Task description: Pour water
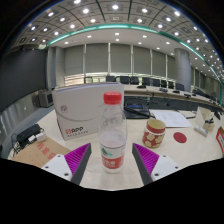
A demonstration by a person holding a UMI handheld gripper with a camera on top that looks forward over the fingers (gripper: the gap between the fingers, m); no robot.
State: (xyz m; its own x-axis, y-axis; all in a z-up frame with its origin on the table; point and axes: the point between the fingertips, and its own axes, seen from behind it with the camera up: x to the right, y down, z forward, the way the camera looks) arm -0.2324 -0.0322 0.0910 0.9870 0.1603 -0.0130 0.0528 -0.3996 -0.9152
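seemingly gripper (pixel 112 162) clamps one bottle (pixel 113 133); one cup (pixel 154 133) stands beyond, on the table (pixel 185 152).

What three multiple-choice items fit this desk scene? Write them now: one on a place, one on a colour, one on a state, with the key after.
1. Where does the clear plastic water bottle with the red-and-white label stand?
A. Between the fingers
B. Behind the white cardboard box
C. Lying flat beside the cup

2. What colour is the bottle's cap?
A. Blue
B. Red
C. Green

3. How does the bottle stand?
A. Tipped over
B. Upright, cap off
C. Upright, cap on

Key: 1 A, the bottle rises between the two purple-padded fingers of the gripper, in front of the white cardboard box with red print. 2 B, the cap shows red against the box. 3 C, it stands straight with the cap in place, left of the short cup with the red-and-yellow wrap on the pale wooden table.
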